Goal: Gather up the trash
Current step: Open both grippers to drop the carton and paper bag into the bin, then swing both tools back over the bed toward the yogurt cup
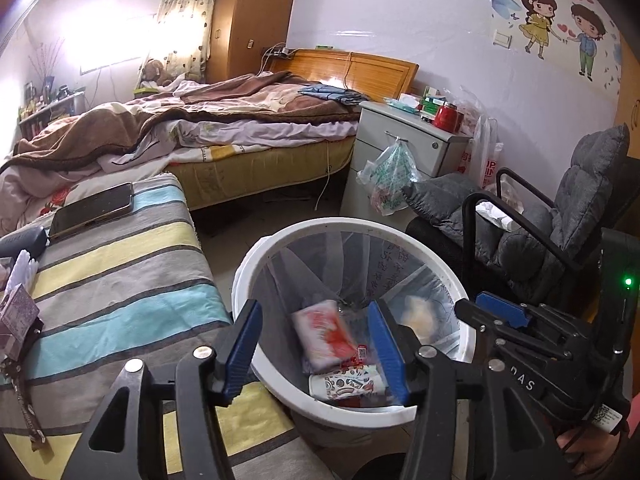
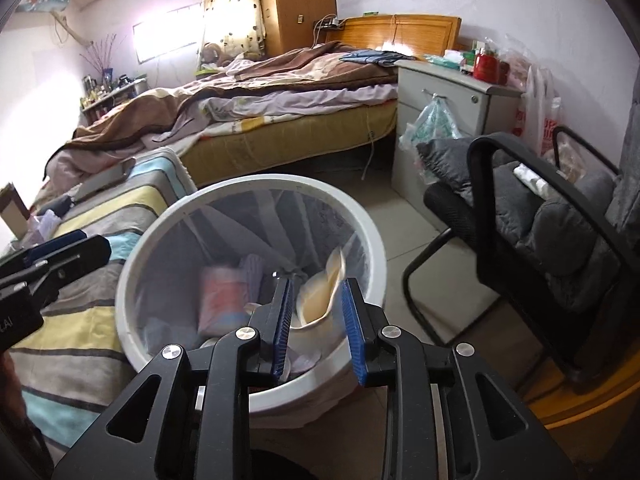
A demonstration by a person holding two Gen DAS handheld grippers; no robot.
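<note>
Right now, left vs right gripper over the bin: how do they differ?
The left gripper has its jaws spread wide with nothing between them; the right gripper has a narrower gap, with a blurred yellowish wrapper between its fingers, contact unclear. The left sits nearer the striped bench; the right sits nearer the grey chair. Both point down into the white bin, which already holds packets.

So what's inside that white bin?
The white bin holds a clear liner, a red-and-white wrapper, a printed paper cup and a blurred yellowish wrapper. Anything beneath them is covered.
</note>
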